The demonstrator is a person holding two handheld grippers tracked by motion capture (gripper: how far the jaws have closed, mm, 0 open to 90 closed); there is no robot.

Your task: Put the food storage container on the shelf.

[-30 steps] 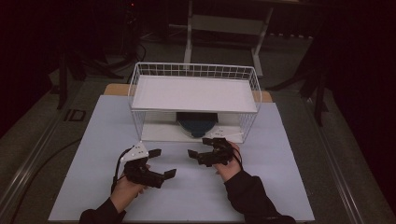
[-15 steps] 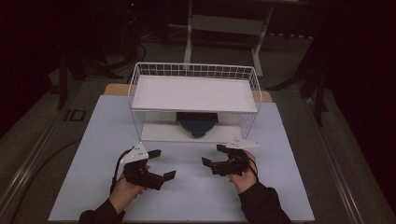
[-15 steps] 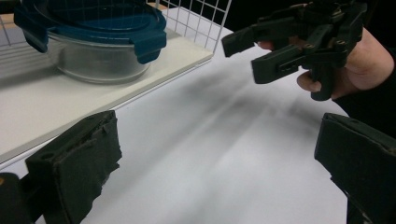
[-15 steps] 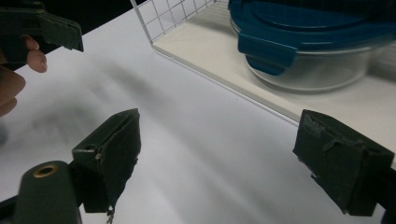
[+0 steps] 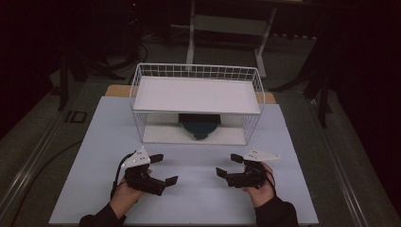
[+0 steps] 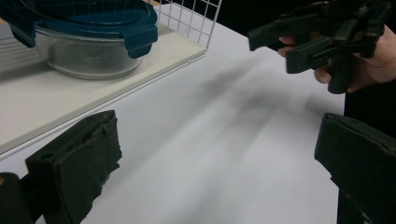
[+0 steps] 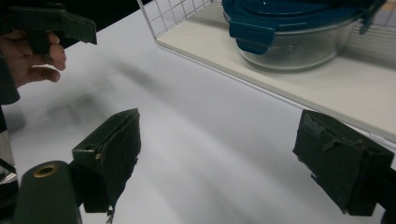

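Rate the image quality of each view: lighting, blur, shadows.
High view: the white table is evenly lit, the surroundings nearly black, and the container under the wire rack sits in shade. Left gripper view: the right gripper is motion-blurred and soft shadows streak the table. Right gripper view: the container's glass catches faint glare and the near jaws look soft.

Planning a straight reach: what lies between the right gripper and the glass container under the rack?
Bare white tabletop, then the rack's white base board the glass container sits on; right gripper view.
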